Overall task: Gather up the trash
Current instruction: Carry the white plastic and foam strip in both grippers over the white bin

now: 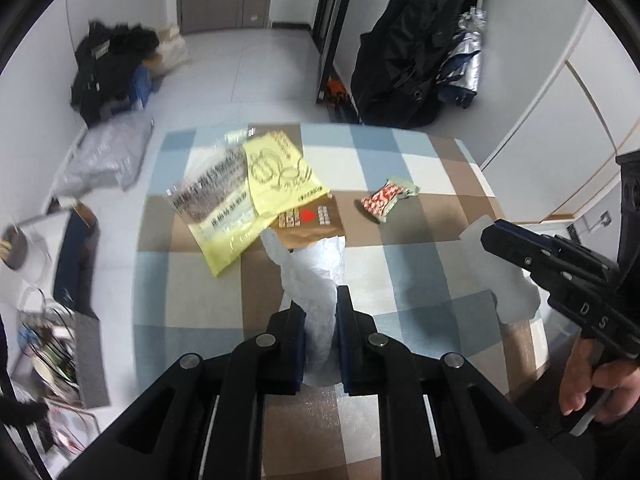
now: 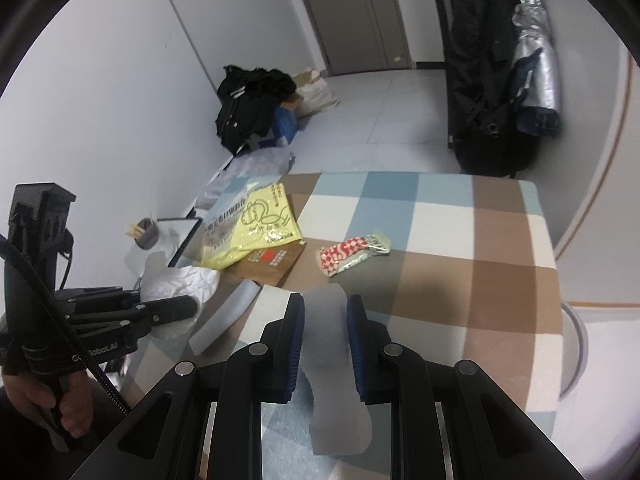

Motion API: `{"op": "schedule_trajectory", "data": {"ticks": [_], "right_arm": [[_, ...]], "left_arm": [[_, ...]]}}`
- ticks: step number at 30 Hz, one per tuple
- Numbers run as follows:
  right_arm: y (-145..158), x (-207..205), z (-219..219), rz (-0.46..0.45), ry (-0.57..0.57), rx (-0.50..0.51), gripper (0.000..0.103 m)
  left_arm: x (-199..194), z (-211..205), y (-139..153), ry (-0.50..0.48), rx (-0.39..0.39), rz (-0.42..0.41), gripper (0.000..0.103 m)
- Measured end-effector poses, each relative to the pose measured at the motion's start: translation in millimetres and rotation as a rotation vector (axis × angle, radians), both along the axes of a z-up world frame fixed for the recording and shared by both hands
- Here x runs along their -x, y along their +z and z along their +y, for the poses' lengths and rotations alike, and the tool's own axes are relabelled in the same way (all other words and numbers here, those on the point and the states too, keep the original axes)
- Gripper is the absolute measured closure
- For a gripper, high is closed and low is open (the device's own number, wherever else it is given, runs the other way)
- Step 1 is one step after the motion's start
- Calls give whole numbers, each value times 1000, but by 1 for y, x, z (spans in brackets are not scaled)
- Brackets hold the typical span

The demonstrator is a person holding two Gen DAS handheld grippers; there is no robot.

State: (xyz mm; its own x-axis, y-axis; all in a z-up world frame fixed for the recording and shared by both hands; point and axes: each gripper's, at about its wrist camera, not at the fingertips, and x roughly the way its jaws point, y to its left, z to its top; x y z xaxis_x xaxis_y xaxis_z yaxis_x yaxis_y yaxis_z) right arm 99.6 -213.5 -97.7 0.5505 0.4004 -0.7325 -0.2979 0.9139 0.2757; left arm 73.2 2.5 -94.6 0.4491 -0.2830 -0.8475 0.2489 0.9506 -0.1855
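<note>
My left gripper [image 1: 320,312] is shut on a crumpled white paper [image 1: 316,280] and holds it above the checked tablecloth [image 1: 420,272]; it also shows in the right wrist view [image 2: 176,280]. My right gripper [image 2: 324,308] has a flat white paper strip [image 2: 332,360] between its fingers; the jaws stand a little apart at its sides. A yellow plastic bag [image 1: 276,172], a clear printed bag [image 1: 212,192], a brown paper bag [image 1: 316,224] and a red-white checked wrapper [image 1: 384,200] lie on the table.
A black luggage bag [image 1: 412,52] stands against the far wall. A pile of black clothes and boxes [image 1: 116,68] sits on the floor at the left. A cup with sticks [image 2: 148,232] and cluttered items [image 1: 52,344] lie left of the table.
</note>
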Motion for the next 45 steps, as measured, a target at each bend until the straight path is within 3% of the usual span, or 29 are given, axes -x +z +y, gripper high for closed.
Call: {"op": "schedule_trajectory", "data": {"ticks": [12,19,31,38,45], "right_arm": [[39,41,-46,-92,-83,-79,82],[82,60,-79,-186,-122,-119,82],[134,86,-170,-284,-240,-158,82],[136,95,-233,-287,-363,-162,82],[111,97,-295,-246,-484,-175,82]], "left_arm": [[19,-18,43,-6,87,-100,94],[32,-51,85,-40,73,-209,94],[33,-129,118,-134,116,-250,94],[25,-171,118,-202,135,-229,94],[17,-216,107,-257,121,-196,94]]}}
